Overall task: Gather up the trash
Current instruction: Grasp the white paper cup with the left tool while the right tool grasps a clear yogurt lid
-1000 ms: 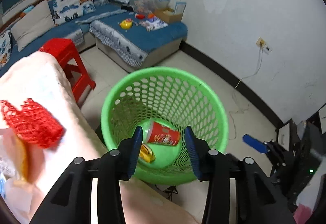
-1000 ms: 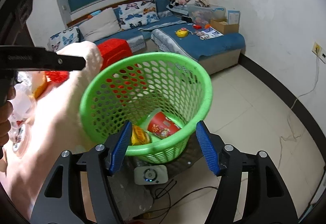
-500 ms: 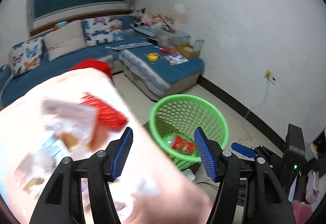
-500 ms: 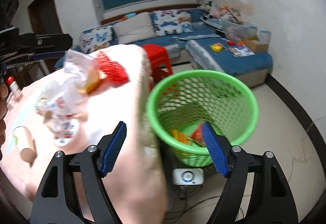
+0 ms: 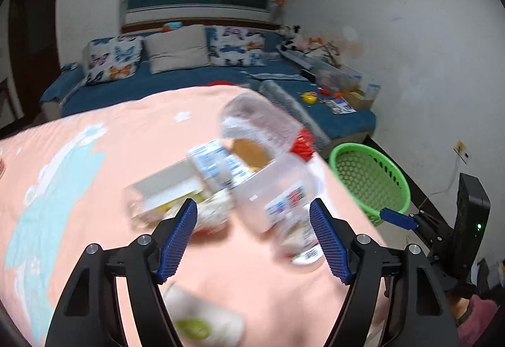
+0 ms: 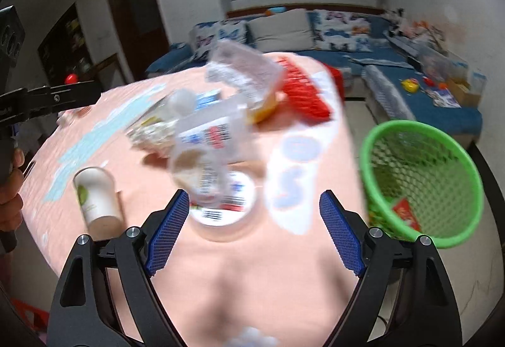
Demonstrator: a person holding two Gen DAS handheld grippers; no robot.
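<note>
A blurred pile of trash lies on the pink tablecloth (image 5: 94, 157): clear plastic bottles (image 5: 271, 189) (image 6: 208, 145), a clear tub (image 6: 243, 75), a red mesh piece (image 6: 303, 91), a round lid (image 6: 221, 214) and a paper cup (image 6: 98, 195). The green mesh basket (image 6: 423, 176) stands on the floor right of the table, also in the left wrist view (image 5: 369, 176), with a red wrapper (image 6: 407, 214) inside. My left gripper (image 5: 252, 239) is open over the pile. My right gripper (image 6: 255, 236) is open and empty, just short of the lid.
A blue sofa (image 5: 189, 75) with cushions runs along the far wall. A dark doorway (image 6: 135, 12) is at the left. The right gripper's body (image 5: 442, 236) shows beside the table's right edge.
Both grippers have swung left and up from over the green basket to over the table's trash pile. Both stay open and empty.
</note>
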